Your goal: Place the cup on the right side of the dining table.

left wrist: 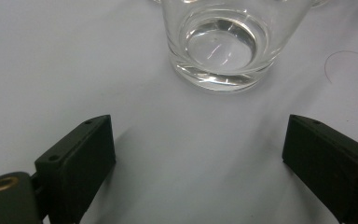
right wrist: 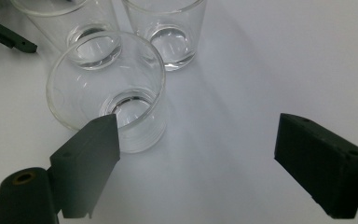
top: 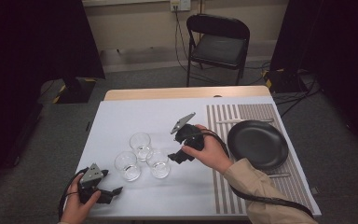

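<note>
Three empty clear glasses clustered upright on the white table (top: 121, 116), nearest glass (top: 160, 163) just beside the right gripper (top: 176, 157), jaws spread wide, left gripper (top: 114, 191) also agape near the left glass (top: 127, 165), empty black plate (top: 257, 143) at right

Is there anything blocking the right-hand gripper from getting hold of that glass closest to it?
Nothing visible does. The right gripper is open, and only bare white table lies in front of its jaws. The nearest glass stands just beyond its one jaw, slightly off to that side, the other two glasses behind it.
</note>
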The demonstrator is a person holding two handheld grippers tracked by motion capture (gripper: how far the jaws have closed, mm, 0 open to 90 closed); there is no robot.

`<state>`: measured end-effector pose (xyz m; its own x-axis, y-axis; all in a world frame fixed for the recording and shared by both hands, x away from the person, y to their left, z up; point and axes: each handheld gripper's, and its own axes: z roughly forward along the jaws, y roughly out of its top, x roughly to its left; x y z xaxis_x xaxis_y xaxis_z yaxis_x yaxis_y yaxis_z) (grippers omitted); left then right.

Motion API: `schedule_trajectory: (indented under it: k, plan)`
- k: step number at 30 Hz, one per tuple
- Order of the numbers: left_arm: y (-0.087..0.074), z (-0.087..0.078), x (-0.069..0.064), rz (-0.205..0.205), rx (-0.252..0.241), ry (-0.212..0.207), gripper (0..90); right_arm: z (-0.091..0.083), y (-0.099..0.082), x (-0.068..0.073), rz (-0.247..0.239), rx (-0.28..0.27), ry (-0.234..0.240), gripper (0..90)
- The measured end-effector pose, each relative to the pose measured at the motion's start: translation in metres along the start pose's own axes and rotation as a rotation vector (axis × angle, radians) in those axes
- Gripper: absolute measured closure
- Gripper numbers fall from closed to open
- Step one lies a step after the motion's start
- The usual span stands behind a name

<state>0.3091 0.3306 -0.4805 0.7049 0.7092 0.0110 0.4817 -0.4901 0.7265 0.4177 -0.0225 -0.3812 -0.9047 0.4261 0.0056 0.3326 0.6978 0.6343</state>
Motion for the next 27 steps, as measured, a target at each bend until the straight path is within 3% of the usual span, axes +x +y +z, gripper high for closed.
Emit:
schedule_trajectory:
  k: [27]
  plan:
    - [0.000,0.000,0.000,0.000,0.000,-0.001,8.3,0.019,0.018,0.003,0.005,-0.012,0.012,13.4]
